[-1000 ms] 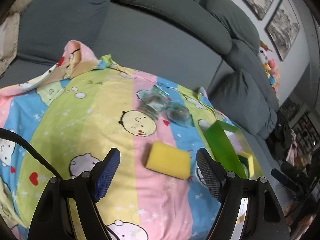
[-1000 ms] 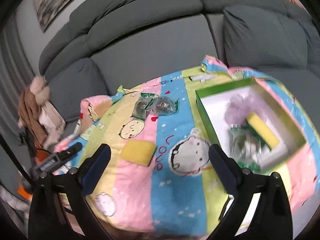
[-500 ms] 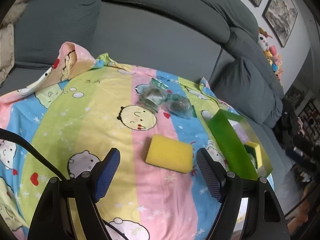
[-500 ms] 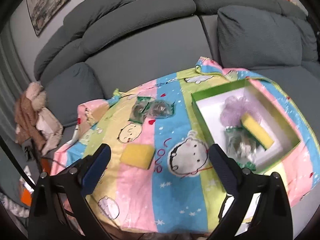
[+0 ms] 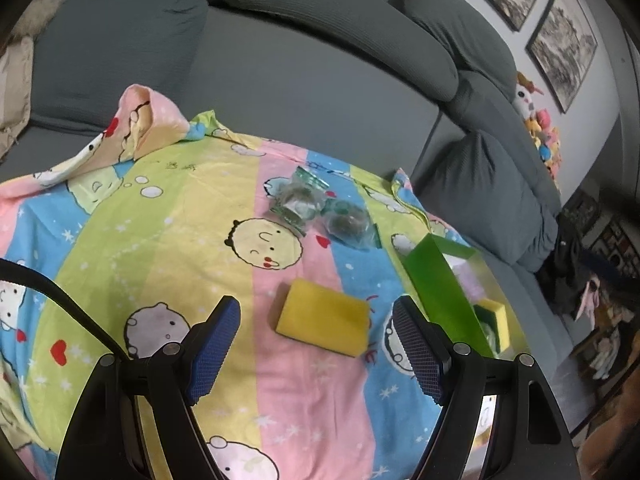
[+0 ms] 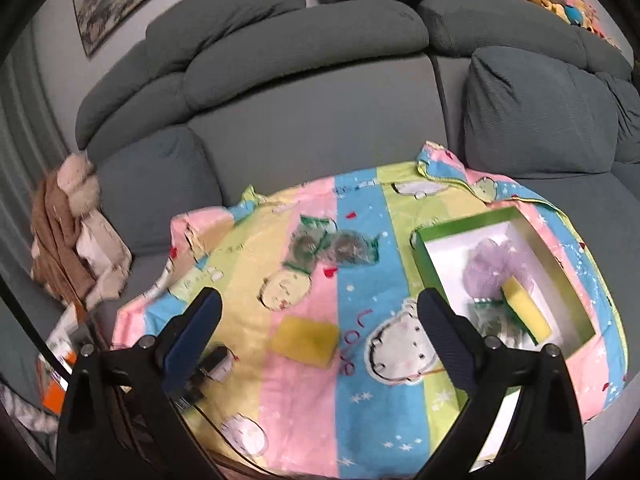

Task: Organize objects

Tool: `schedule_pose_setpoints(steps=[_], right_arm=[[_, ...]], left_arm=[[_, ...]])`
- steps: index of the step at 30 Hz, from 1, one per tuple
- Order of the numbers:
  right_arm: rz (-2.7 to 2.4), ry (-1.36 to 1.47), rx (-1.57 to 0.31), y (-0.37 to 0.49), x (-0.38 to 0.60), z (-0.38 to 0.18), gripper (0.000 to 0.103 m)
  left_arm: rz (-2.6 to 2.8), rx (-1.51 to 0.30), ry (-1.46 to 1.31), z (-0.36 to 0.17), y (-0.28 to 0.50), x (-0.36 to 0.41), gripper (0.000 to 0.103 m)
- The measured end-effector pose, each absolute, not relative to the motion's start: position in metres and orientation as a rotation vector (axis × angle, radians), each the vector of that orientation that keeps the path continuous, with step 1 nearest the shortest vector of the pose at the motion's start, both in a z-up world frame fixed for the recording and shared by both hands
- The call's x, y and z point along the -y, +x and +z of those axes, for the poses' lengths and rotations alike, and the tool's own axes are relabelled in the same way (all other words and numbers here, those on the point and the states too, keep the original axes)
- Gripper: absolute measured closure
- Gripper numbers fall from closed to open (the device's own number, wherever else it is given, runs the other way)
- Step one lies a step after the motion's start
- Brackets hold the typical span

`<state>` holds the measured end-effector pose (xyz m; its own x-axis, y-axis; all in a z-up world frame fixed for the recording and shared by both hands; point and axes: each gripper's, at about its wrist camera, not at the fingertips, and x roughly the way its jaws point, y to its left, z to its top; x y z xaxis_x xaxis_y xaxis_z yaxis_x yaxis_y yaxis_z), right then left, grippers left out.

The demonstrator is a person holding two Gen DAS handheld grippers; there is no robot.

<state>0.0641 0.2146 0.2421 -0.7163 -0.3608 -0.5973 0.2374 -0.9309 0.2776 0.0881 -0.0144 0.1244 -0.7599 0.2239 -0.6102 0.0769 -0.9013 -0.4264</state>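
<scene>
A yellow sponge (image 5: 323, 322) (image 6: 306, 337) lies on the striped cartoon cloth (image 5: 160, 240), just ahead of my open left gripper (image 5: 316, 328), which holds nothing. Beyond it lie two clear packets with green edges (image 5: 320, 210) (image 6: 332, 250). To the right stands a green box (image 6: 564, 276) (image 5: 440, 292) holding a purple mesh puff (image 6: 498, 266), a second yellow sponge (image 6: 526, 310) and a clear packet (image 6: 490, 320). High above the cloth my right gripper (image 6: 320, 320) hangs open and empty.
A grey sofa (image 6: 320, 92) wraps around the back and right of the cloth-covered table. Brown and beige clothing (image 6: 68, 232) lies on the sofa at left. Plush toys (image 5: 536, 120) sit on the sofa back. The left gripper's body (image 6: 200, 372) shows low in the right wrist view.
The right gripper has risen and drawn back, so the cloth and box look smaller and further below. The left gripper has stayed over the yellow sponge.
</scene>
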Motion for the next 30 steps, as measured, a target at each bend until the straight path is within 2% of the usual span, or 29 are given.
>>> schedule_pose_setpoints(steps=[5,7,10,12,13,18,21,22,24,25,28,30], right_arm=[[-2.554,0.886,0.425,0.055,-0.213,0.228,0.005],[-2.515,0.926,0.415,0.047,-0.205,0.212,0.012],[-2.463,1.018,0.328,0.036,-0.191,0.187,0.034],[-2.442,1.050,0.292,0.029,-0.185,0.175,0.063],[-2.420,1.066,0.291,0.024,-0.183,0.169,0.066],[-2.322,1.106,0.342,0.009,-0.184,0.150,0.065],[-2.299,1.120,0.360,0.002,-0.186,0.142,0.062],[-2.288,1.127,0.366,-0.002,-0.186,0.138,0.060],[-2.272,1.175,0.356,-0.010,-0.186,0.128,0.040],[-2.271,1.206,0.352,-0.015,-0.187,0.122,0.039],[-2.256,1.300,0.372,-0.028,-0.189,0.104,0.039],[-2.216,1.333,0.417,-0.035,-0.190,0.093,0.039]], left_arm=[[2.804,0.725,-1.077,0.120,0.083,0.010,0.024],[2.814,0.731,-1.104,0.117,0.082,0.008,0.024],[2.844,0.737,-1.137,0.116,0.078,0.008,0.024],[2.843,0.785,-1.143,0.114,0.078,0.010,0.024],[2.845,0.807,-1.150,0.113,0.079,0.012,0.024],[2.941,0.794,-1.192,0.114,0.088,0.011,0.024],[2.919,0.870,-1.177,0.117,0.095,0.015,0.024],[2.887,0.925,-1.172,0.118,0.096,0.017,0.024],[2.836,1.004,-1.150,0.123,0.095,0.018,0.024],[2.834,1.017,-1.153,0.126,0.092,0.018,0.024],[2.867,0.959,-1.105,0.131,0.083,0.013,0.024],[2.890,0.858,-1.124,0.121,0.074,0.010,0.024]])
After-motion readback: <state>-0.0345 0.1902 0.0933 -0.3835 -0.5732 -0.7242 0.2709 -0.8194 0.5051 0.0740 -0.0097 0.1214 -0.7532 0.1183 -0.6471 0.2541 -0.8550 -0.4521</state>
